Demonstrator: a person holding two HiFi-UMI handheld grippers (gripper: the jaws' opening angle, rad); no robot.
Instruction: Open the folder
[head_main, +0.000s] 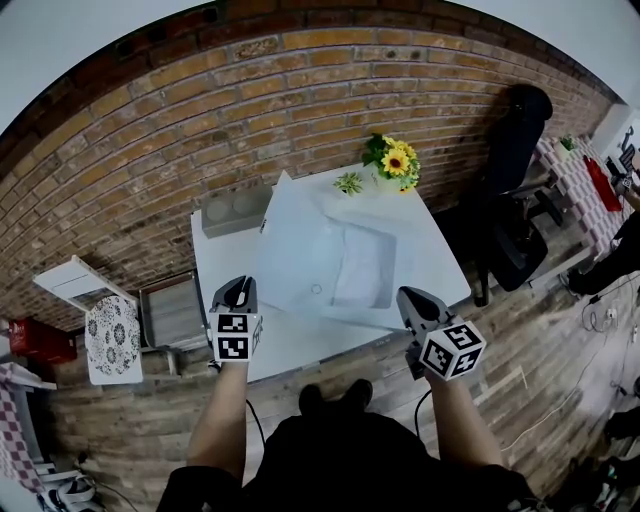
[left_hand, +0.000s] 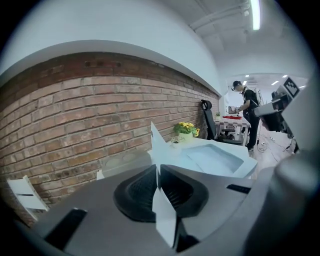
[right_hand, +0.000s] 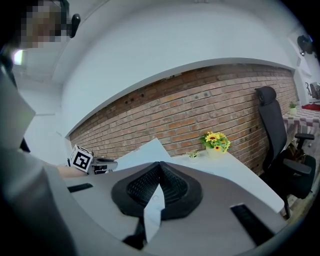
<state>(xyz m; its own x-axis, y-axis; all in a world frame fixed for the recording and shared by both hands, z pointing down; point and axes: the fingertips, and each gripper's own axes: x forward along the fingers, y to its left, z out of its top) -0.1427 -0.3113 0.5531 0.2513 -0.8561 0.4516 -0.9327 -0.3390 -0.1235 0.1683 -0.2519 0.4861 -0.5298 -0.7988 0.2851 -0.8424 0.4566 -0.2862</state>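
**A:** Two flaps, both pinched?

**B:** Yes. The pale, thin plastic folder (head_main: 320, 258) lies on the white table (head_main: 432, 262). The left gripper (head_main: 243, 288) has its jaws clamped together on the near-left edge, and the right gripper (head_main: 407, 297) on the near-right flap.

**A:** Handling?

**B:** Probably light, floppy and slick. Hold the edges near the corners.
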